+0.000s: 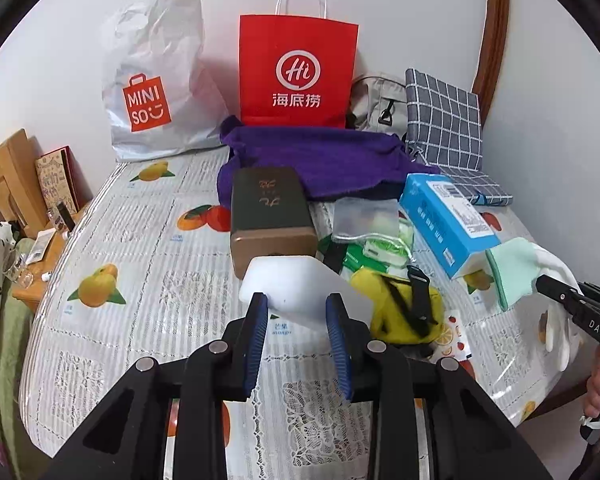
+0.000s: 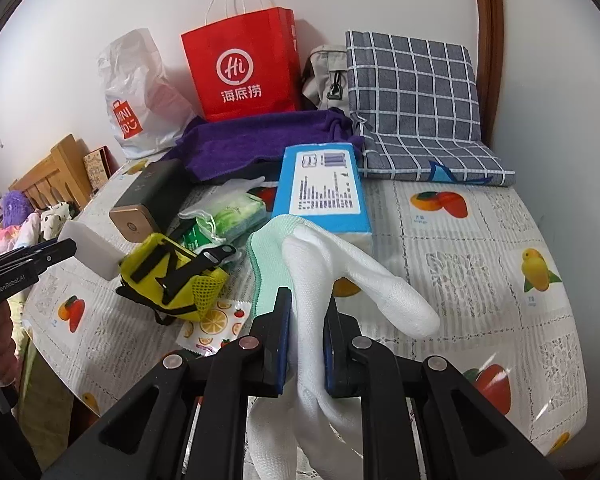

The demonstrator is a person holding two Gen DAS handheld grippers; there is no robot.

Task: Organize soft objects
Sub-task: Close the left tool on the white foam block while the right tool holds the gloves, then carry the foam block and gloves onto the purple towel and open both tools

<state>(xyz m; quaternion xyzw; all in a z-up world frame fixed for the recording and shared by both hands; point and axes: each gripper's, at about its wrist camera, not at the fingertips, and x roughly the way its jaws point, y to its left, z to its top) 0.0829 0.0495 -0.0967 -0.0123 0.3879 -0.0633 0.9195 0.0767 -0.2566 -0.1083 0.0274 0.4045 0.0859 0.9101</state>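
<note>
My left gripper [image 1: 297, 304] is shut on a white sponge block [image 1: 300, 284] and holds it above the table; the sponge also shows in the right wrist view [image 2: 96, 246]. My right gripper [image 2: 308, 304] is shut on a white glove with a mint-green cuff [image 2: 340, 276], lifted off the table; the glove also shows in the left wrist view [image 1: 540, 272]. A purple towel [image 1: 324, 160] lies at the back. A yellow mesh pouch with black straps [image 2: 172, 280] lies in the middle.
A red paper bag [image 1: 298, 72], a white MINISO bag [image 1: 156, 80], a grey checked fabric folder [image 2: 416, 100] and a beige bag [image 2: 324, 76] stand by the wall. A dark box [image 1: 270, 216], a blue tissue box [image 2: 324, 188] and green packets [image 2: 236, 212] lie on the fruit-print tablecloth [image 1: 140, 280].
</note>
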